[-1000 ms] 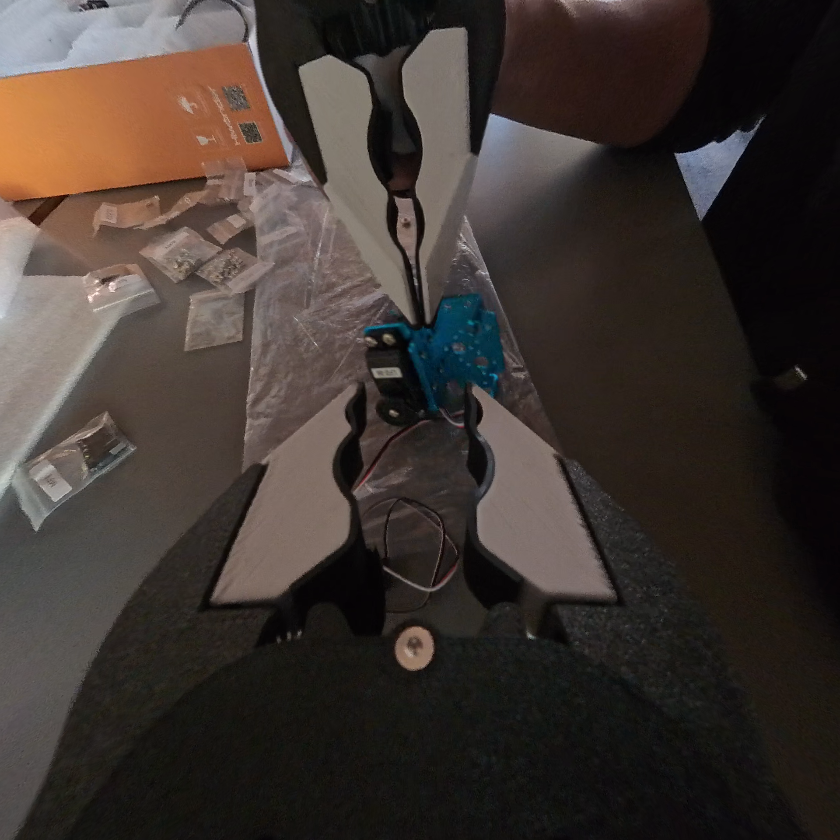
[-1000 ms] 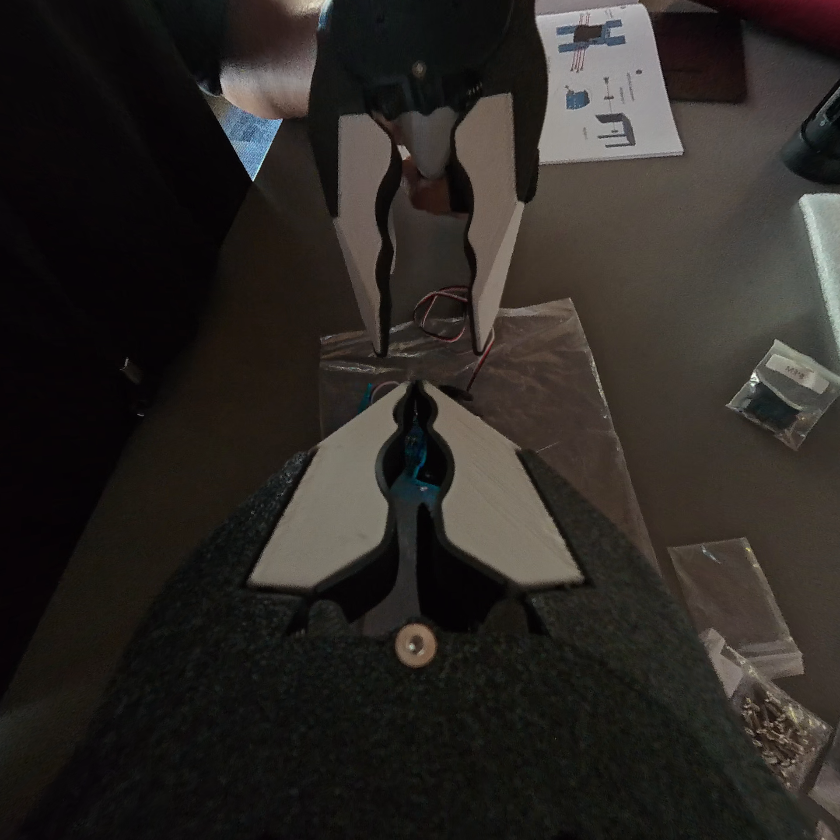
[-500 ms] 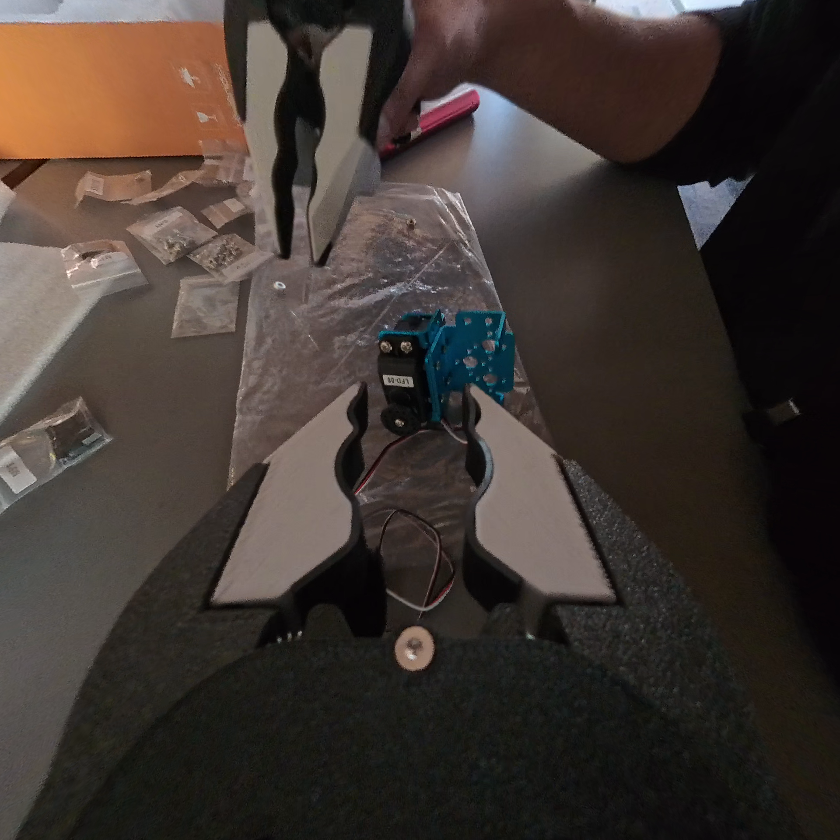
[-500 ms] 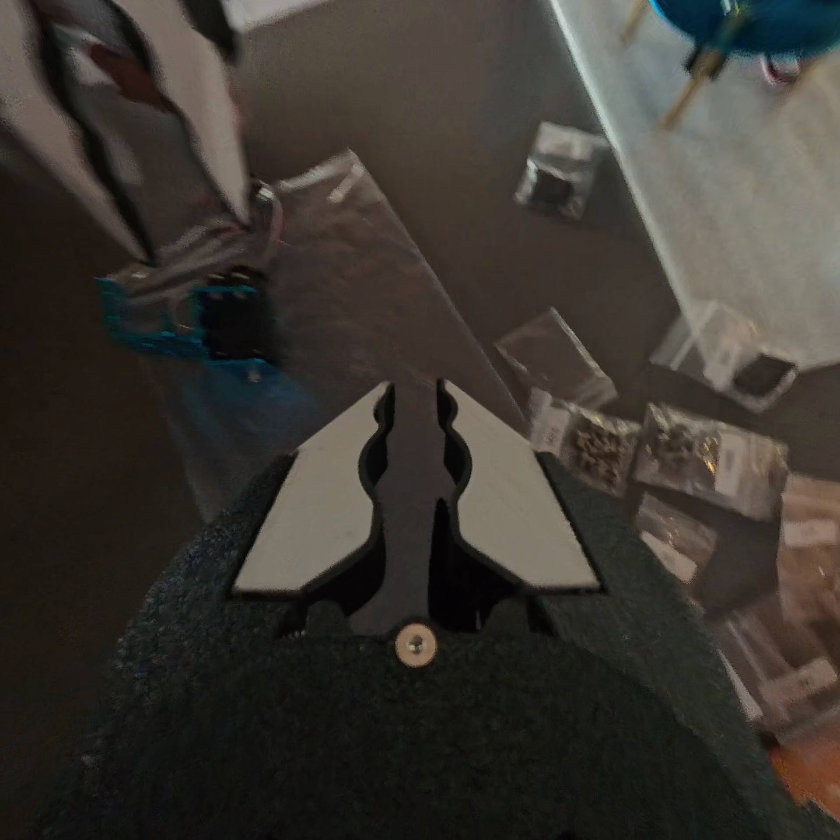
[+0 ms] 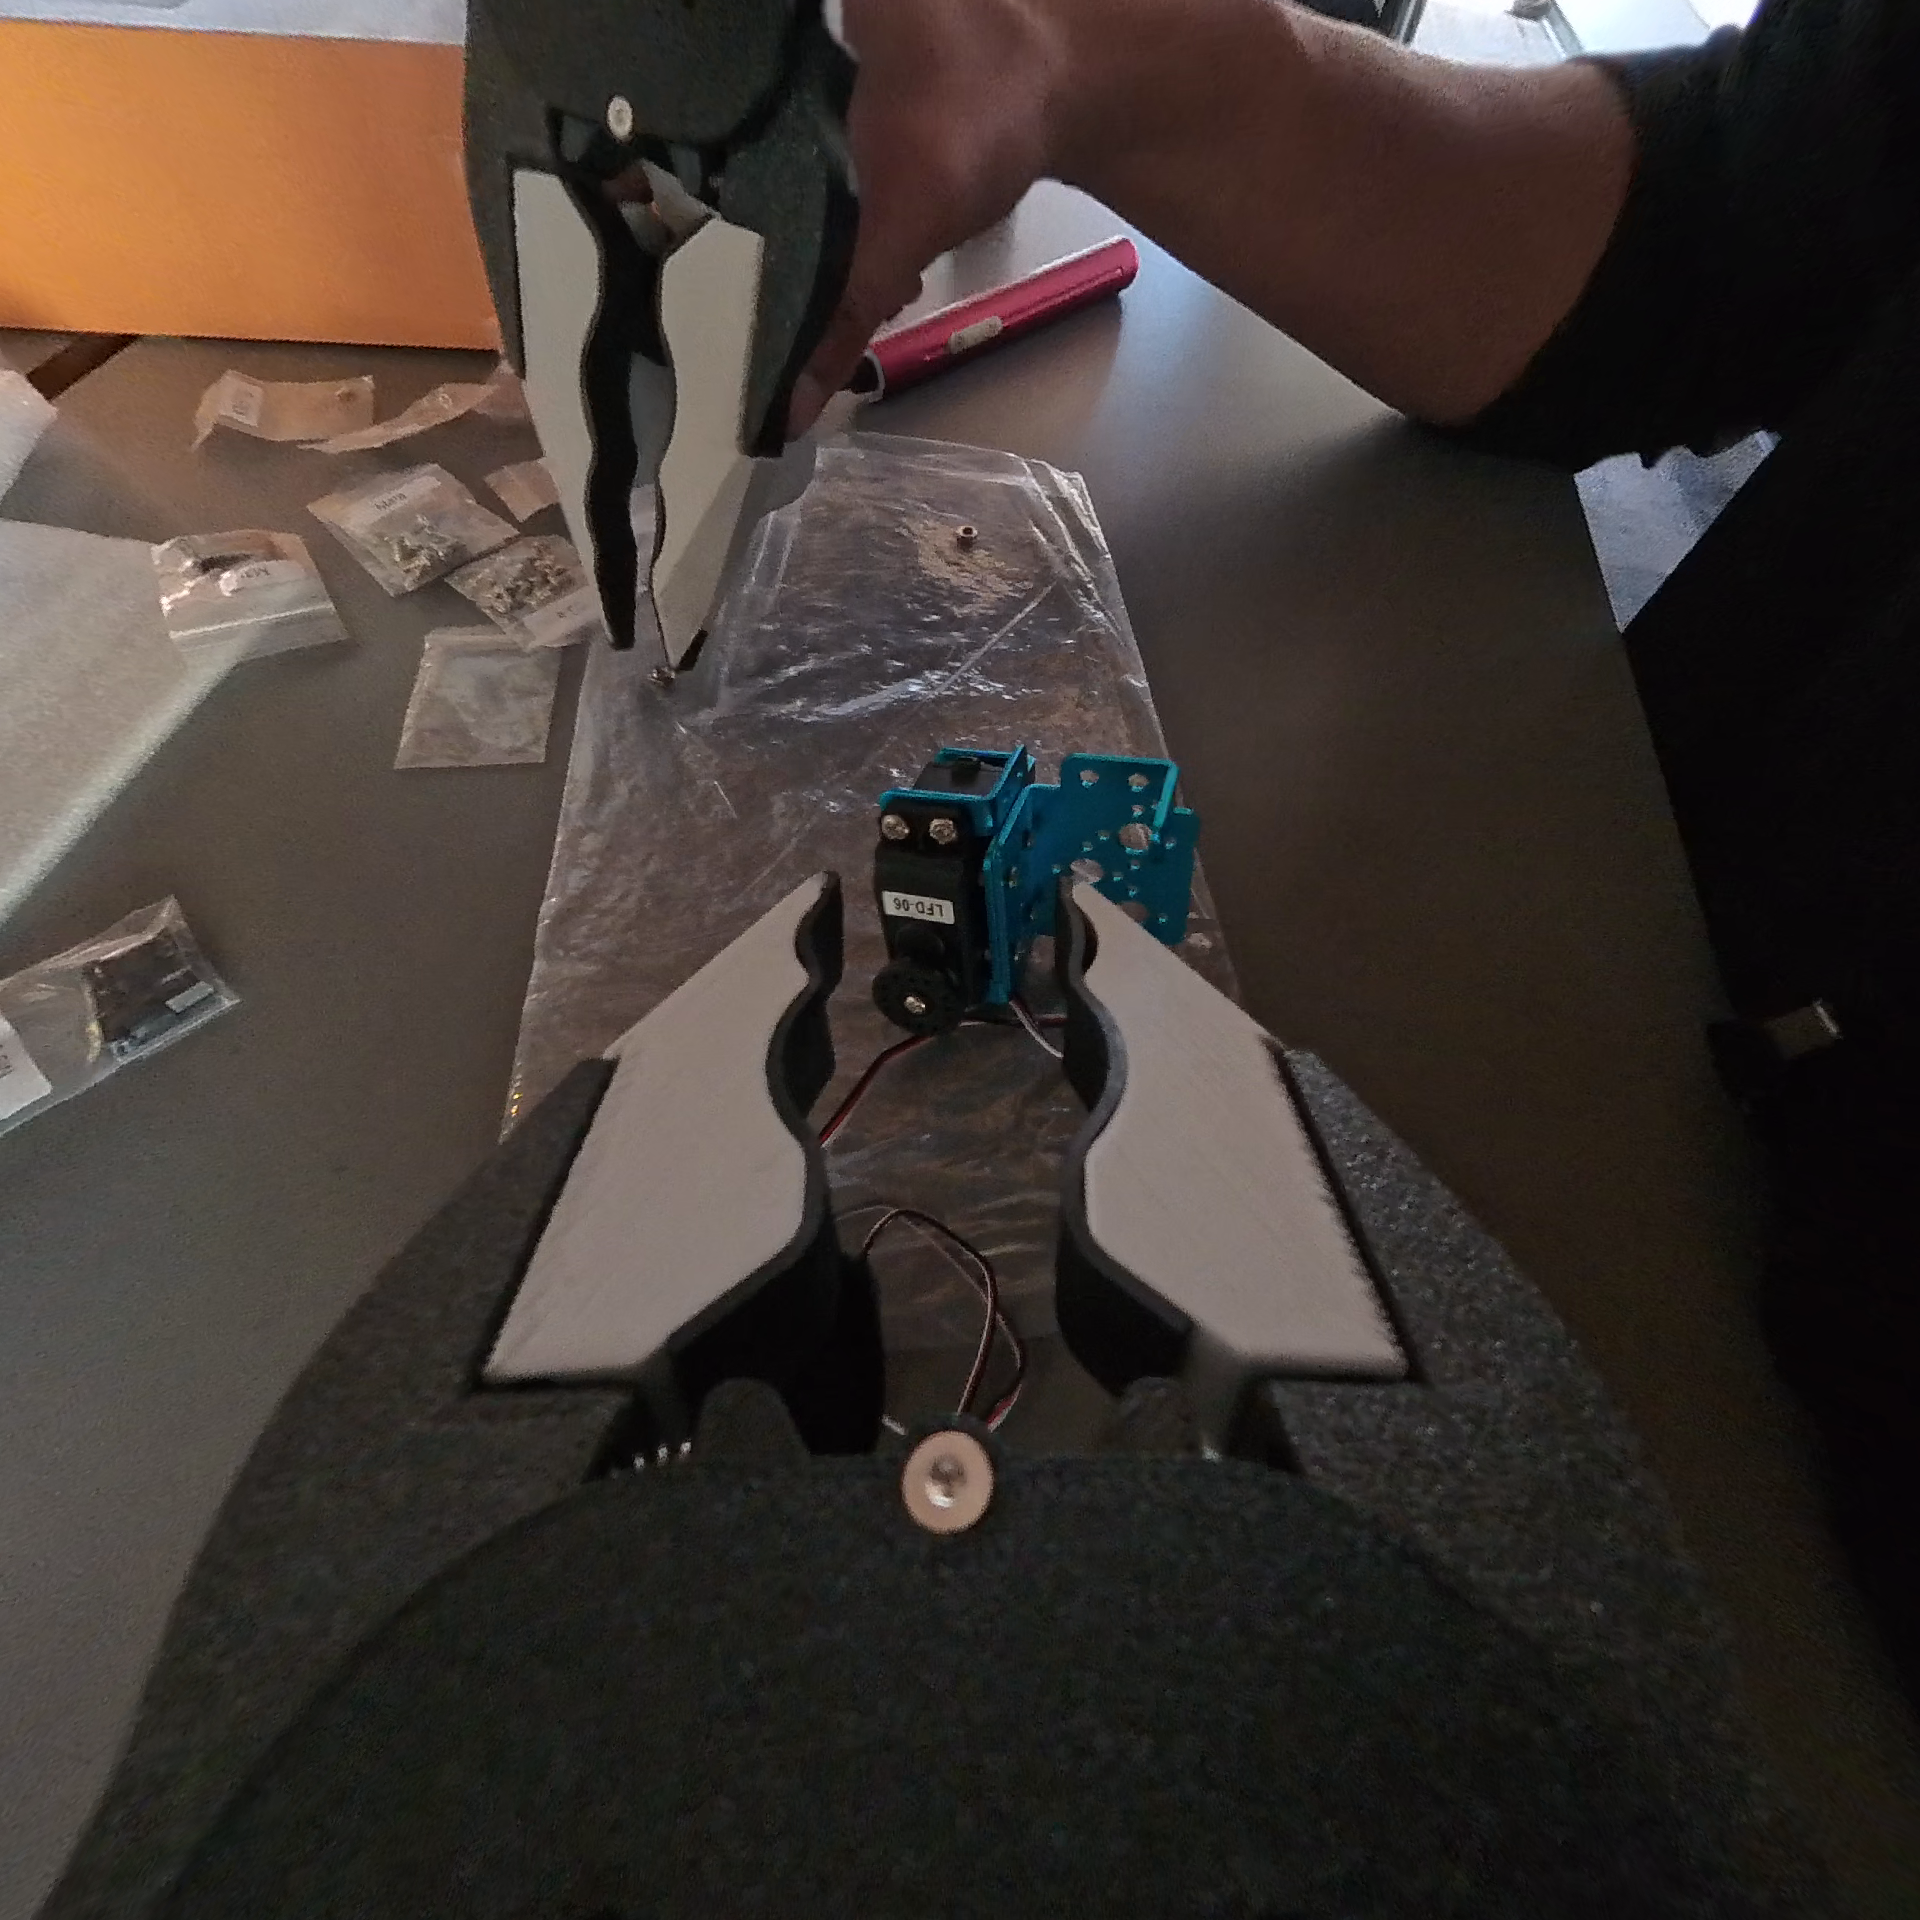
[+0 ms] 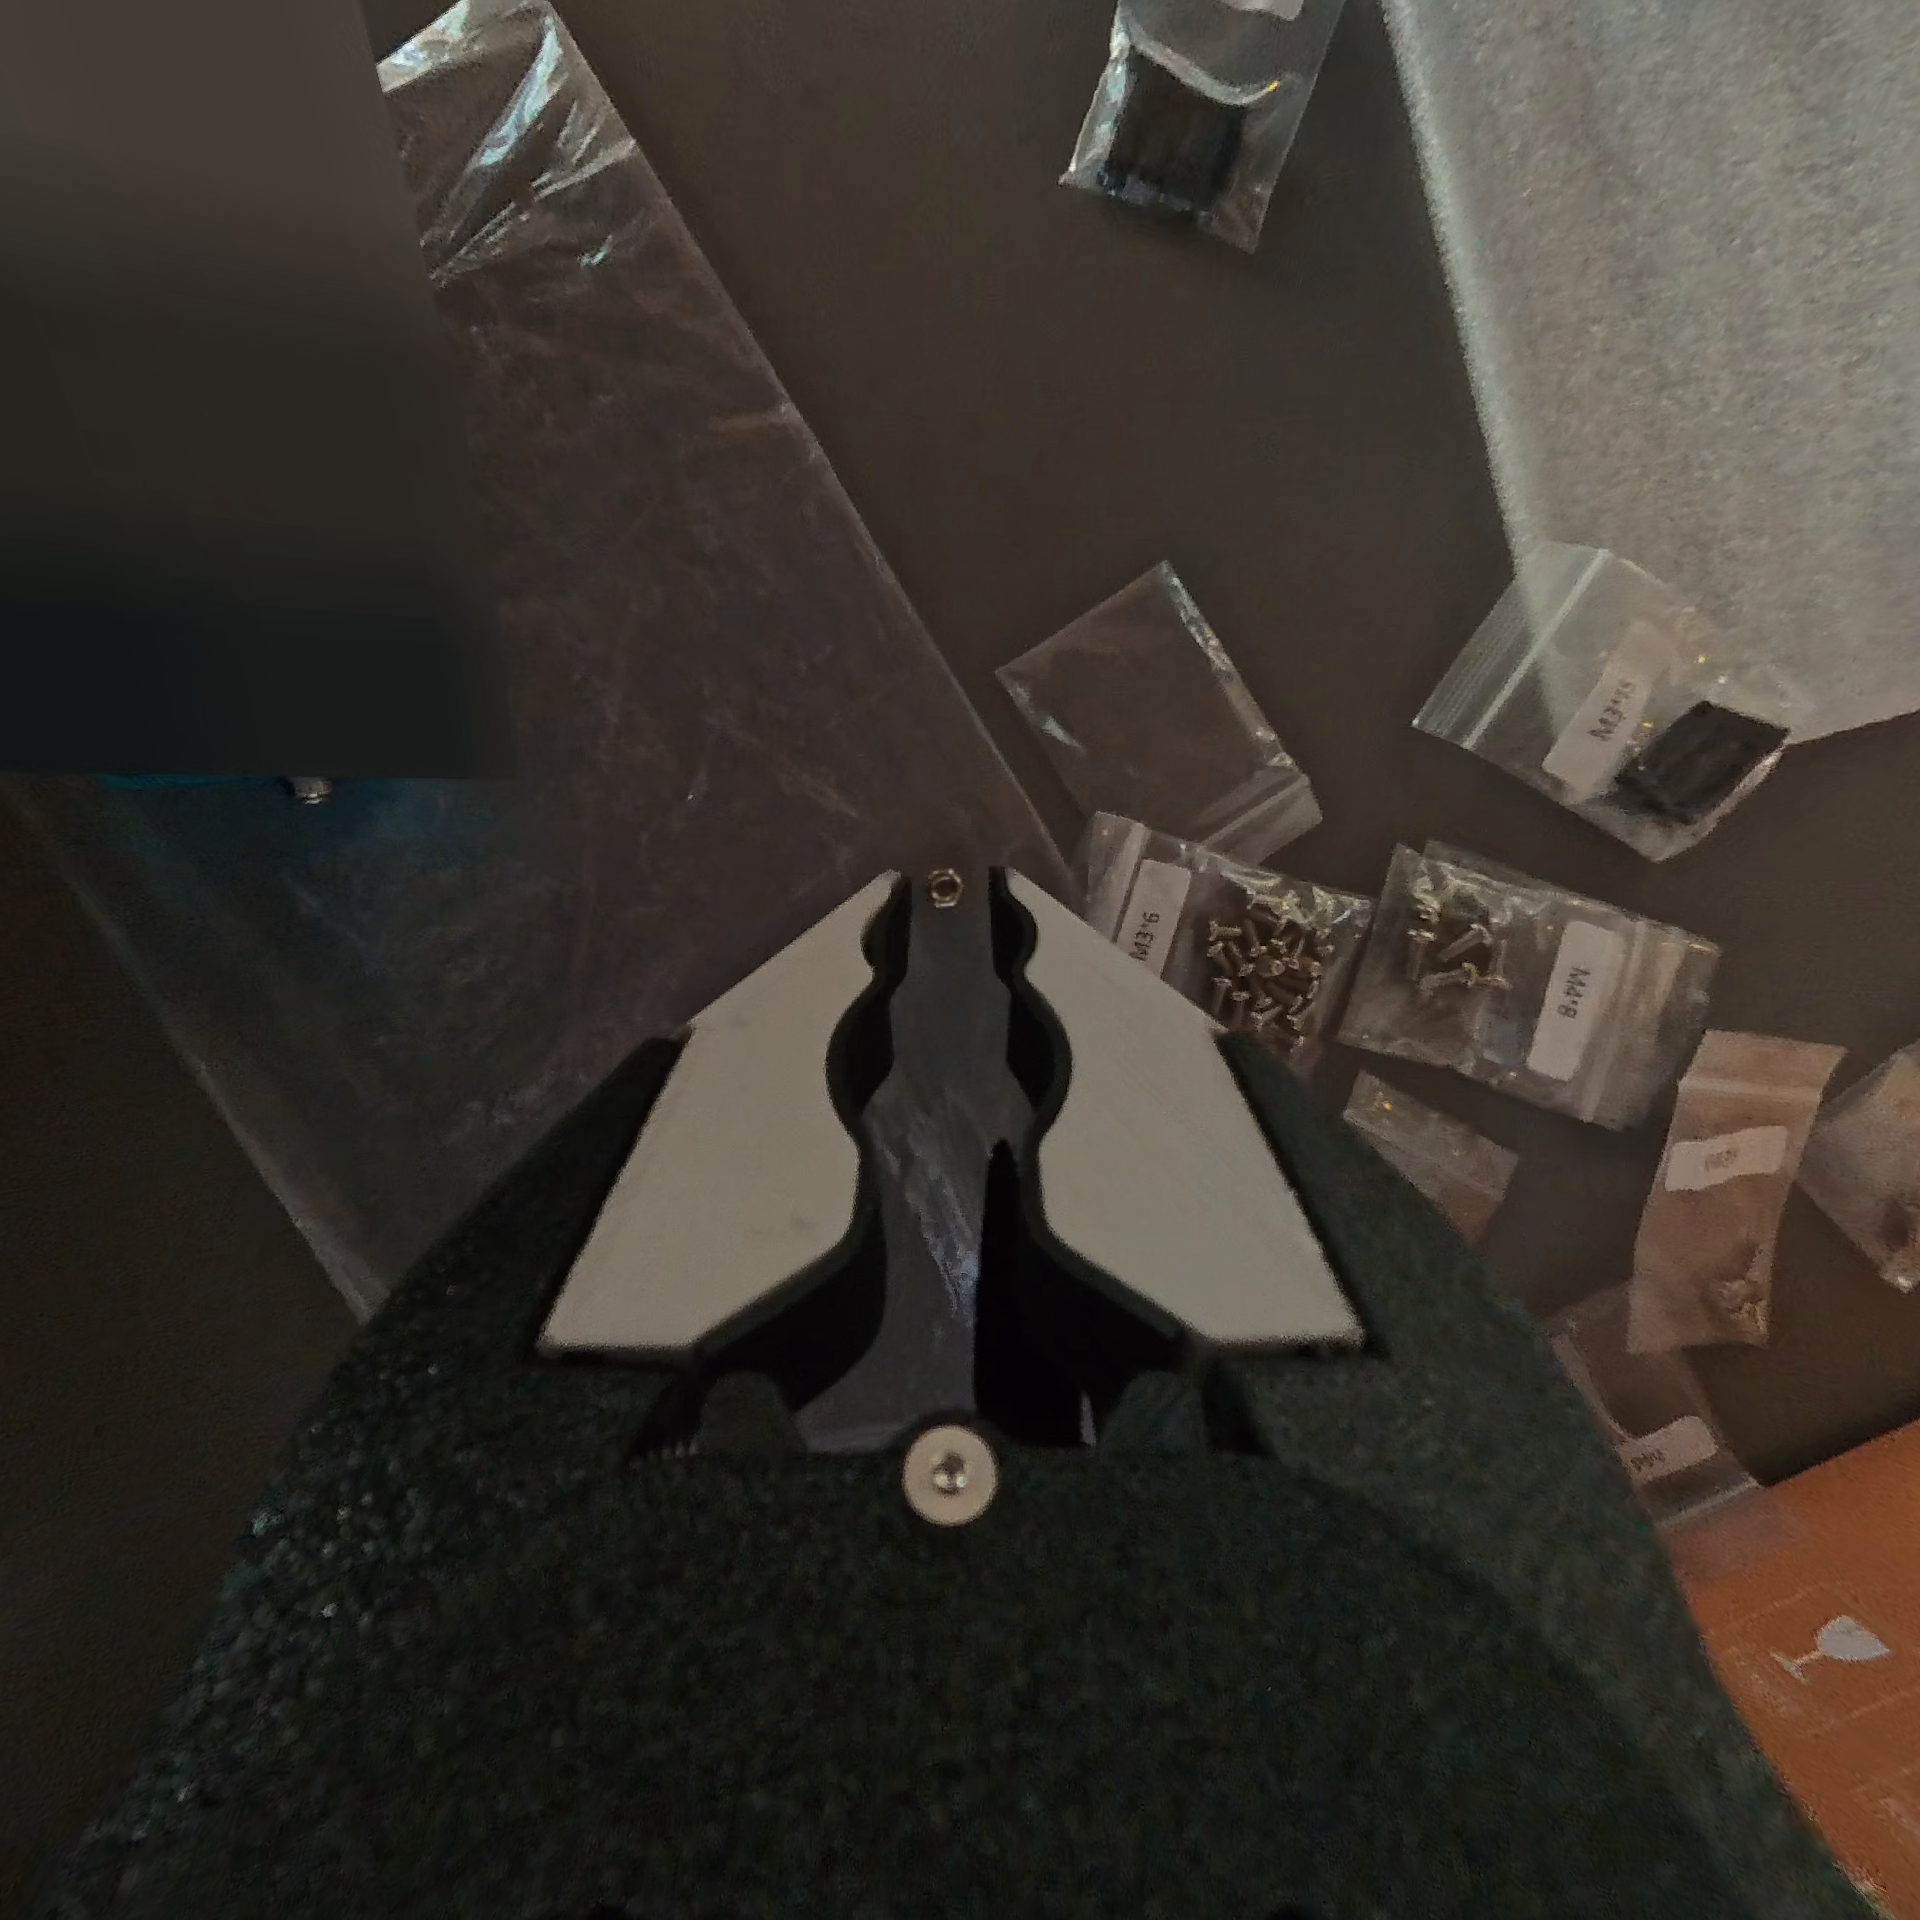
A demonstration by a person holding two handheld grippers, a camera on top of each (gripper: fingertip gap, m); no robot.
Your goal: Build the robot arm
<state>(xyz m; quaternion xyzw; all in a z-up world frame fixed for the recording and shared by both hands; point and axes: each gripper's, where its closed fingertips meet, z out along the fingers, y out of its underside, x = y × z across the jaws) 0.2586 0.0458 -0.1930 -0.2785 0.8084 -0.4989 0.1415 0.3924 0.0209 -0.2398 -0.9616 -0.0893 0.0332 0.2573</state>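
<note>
A black servo bolted to a blue perforated metal bracket stands on a clear plastic sheet. My left gripper is open and empty, its tips on either side of the servo's near end, not touching it. The servo's wires loop between the fingers. My right gripper points down at the sheet's far left edge, jaws a narrow gap apart. A small silver nut lies on the sheet between its tips, ungripped. It also shows in the left wrist view.
Small bags of screws and parts lie beside the sheet. An orange box stands at the back, white foam to one side. A pink pen-like tool and a small brass piece lie beyond. A person's forearm holds the right gripper. Left tips to right tips: about 15 centimetres.
My right gripper let go of the blue bracket, swung away to the sheet's far edge and came down over the small nut. My left gripper stayed open by the servo.
</note>
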